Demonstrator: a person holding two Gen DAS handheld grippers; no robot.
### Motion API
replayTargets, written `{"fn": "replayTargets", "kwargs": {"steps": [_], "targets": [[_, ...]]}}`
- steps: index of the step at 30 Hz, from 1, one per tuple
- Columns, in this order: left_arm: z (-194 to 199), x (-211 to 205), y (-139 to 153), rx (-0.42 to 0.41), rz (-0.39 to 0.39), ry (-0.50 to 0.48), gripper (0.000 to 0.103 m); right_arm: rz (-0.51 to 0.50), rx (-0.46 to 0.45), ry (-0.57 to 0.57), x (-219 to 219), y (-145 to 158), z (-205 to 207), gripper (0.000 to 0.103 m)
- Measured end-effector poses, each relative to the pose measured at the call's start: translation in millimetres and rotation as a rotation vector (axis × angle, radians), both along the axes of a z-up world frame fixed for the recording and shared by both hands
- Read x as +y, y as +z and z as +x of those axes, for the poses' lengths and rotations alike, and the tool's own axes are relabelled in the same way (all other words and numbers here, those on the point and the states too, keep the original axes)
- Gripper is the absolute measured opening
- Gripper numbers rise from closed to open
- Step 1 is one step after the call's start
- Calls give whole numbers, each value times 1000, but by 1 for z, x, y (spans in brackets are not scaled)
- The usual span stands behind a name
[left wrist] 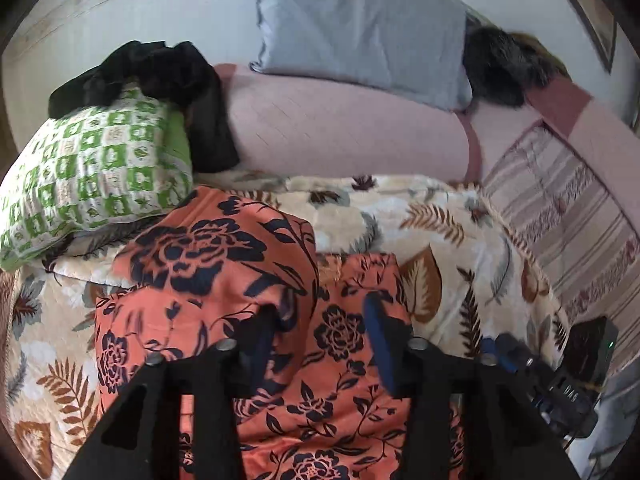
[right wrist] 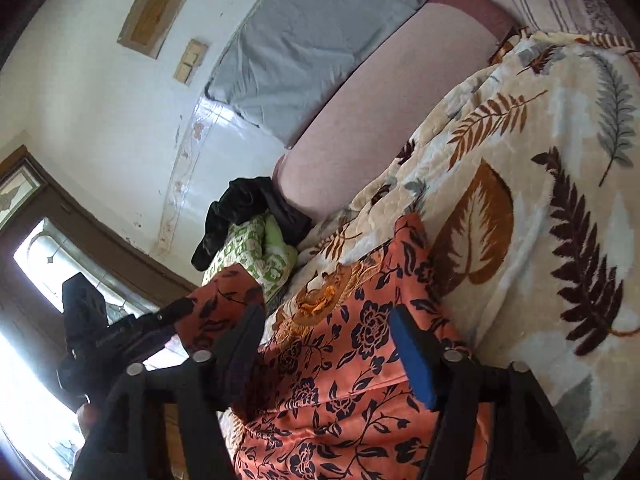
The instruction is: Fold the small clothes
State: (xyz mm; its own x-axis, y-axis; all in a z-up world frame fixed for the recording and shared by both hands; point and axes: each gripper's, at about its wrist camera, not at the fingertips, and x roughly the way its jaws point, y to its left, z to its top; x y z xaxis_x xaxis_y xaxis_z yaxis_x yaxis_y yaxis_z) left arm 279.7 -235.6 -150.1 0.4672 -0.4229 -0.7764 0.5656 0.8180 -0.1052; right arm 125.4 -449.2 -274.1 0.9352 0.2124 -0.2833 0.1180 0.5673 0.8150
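An orange garment with a dark floral print [left wrist: 224, 280] lies on the leaf-patterned blanket [left wrist: 432, 216], one part folded up into a raised flap at the left. My left gripper [left wrist: 320, 316] hovers over it with jaws apart, nothing between them. The garment also shows in the right wrist view [right wrist: 352, 360]. My right gripper [right wrist: 328, 320] is over it with jaws apart; the garment lies beneath and between the fingers. The left gripper [right wrist: 120, 332] appears at the left of the right wrist view, next to the raised flap.
A green-and-white pillow [left wrist: 96, 176] with a black garment [left wrist: 160, 76] on it sits at the left. A pink bolster [left wrist: 344, 128] and a grey pillow [left wrist: 360, 28] lie at the back against the wall. A black device [left wrist: 588, 348] sits at the right.
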Motion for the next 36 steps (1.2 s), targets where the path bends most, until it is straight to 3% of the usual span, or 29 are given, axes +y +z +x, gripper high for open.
{"fn": "replayTargets", "kwargs": {"steps": [2, 5, 7, 8, 11, 15, 18, 22, 27, 31, 36], "targets": [[-25, -20, -7, -67, 65, -73, 66, -1, 11, -55, -11, 0, -6, 85], [-43, -6, -6, -136, 55, -105, 67, 11, 33, -49, -20, 0, -6, 85], [-43, 23, -4, -157, -12, -47, 72, 2, 41, -30, -16, -2, -2, 85], [-39, 39, -5, -162, -46, 6, 79, -9, 49, -14, -11, -2, 2, 85], [-24, 96, -28, -199, -93, 227, 83, -24, 64, 60, 7, -6, 15, 85], [3, 165, -78, -151, -113, 499, 83, -144, 119, 147, 45, -10, 32, 83], [23, 196, -115, -78, -101, 616, 83, -232, 158, 188, 69, -13, 43, 81], [45, 208, -149, -41, 0, 678, 83, -326, 257, 196, 90, -11, 81, 81], [61, 218, -176, 58, 73, 727, 83, -365, 422, 153, 107, 4, 178, 81], [70, 231, -190, 142, 26, 736, 85, -467, 572, 148, 130, 1, 246, 82], [71, 229, -188, 142, 43, 711, 85, -596, 810, 105, 142, -34, 290, 81]]}}
